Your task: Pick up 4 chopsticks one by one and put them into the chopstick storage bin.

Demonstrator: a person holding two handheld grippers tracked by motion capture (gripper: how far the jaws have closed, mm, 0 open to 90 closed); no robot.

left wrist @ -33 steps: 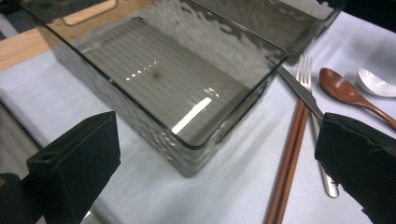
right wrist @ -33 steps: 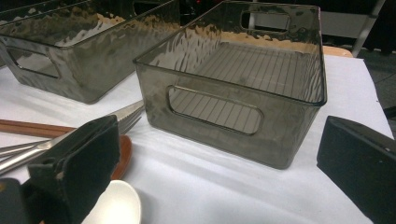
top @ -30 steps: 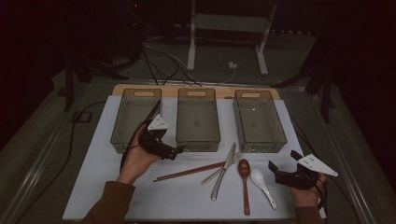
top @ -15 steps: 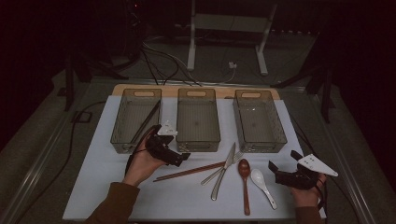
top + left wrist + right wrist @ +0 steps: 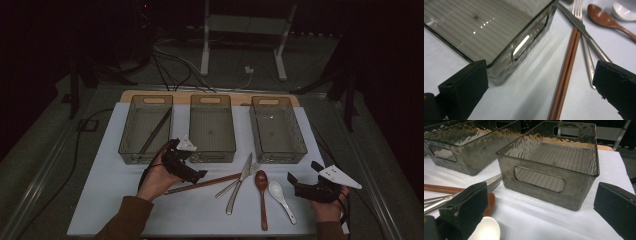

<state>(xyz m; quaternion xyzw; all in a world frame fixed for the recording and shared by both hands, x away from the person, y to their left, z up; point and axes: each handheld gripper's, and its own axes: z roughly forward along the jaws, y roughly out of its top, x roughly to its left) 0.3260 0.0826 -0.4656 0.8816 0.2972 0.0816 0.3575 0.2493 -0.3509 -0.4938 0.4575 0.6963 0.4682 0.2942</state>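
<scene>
A pair of brown chopsticks (image 5: 207,183) (image 5: 566,72) lies on the white mat in front of the middle bin (image 5: 212,127) (image 5: 499,30). My left gripper (image 5: 199,175) (image 5: 540,92) hangs open just above their left part, and they run up between its jaws. A knife (image 5: 241,181) (image 5: 579,22), a fork (image 5: 234,184) (image 5: 587,57), a brown spoon (image 5: 261,195) (image 5: 604,17) and a white spoon (image 5: 280,197) (image 5: 624,10) lie to the right. My right gripper (image 5: 294,185) (image 5: 539,215) rests open and holds nothing, right of the white spoon (image 5: 485,230), facing the right bin (image 5: 277,127) (image 5: 554,162).
Three smoky clear bins stand in a row at the back of the mat. The left bin (image 5: 145,130) holds a long dark stick. The white mat (image 5: 115,200) has bare room at the front left. Cables and a stand sit beyond the table.
My left gripper has moved right and nearer, from the left bin's front to the chopsticks by the middle bin. The right gripper has stayed still.
</scene>
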